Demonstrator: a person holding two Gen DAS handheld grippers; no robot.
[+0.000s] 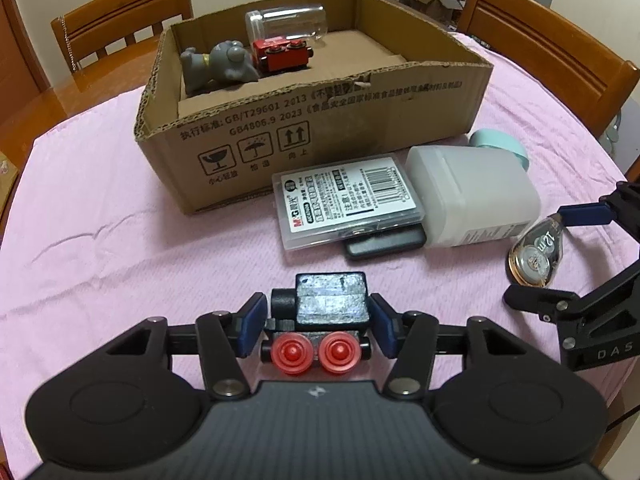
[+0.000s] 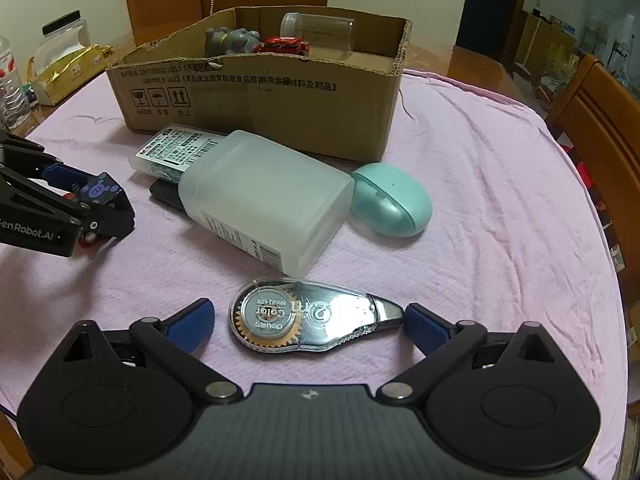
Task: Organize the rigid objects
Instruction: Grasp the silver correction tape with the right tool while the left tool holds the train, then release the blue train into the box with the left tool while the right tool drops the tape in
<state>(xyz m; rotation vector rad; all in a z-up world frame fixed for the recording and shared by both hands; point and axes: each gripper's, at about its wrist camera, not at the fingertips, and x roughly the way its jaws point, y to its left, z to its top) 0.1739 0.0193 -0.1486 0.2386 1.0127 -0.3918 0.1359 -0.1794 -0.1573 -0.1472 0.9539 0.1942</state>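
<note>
My left gripper (image 1: 318,320) is shut on a black toy train (image 1: 330,300) with red wheels, low over the pink cloth; it also shows in the right wrist view (image 2: 98,194). My right gripper (image 2: 310,322) is open, its fingers on either side of a clear correction tape dispenser (image 2: 316,318) lying on the cloth, also seen in the left wrist view (image 1: 536,254). The cardboard box (image 1: 320,128) stands behind and holds a grey elephant figure (image 1: 218,64), a red toy train (image 1: 282,54) and a clear jar (image 1: 288,24).
In front of the box lie a clear labelled case (image 1: 346,200) on a black case (image 1: 384,246), a frosted white bottle (image 2: 264,196) and a mint oval case (image 2: 394,200). Wooden chairs (image 1: 552,48) surround the table. Jars and a gold packet (image 2: 66,70) sit far left.
</note>
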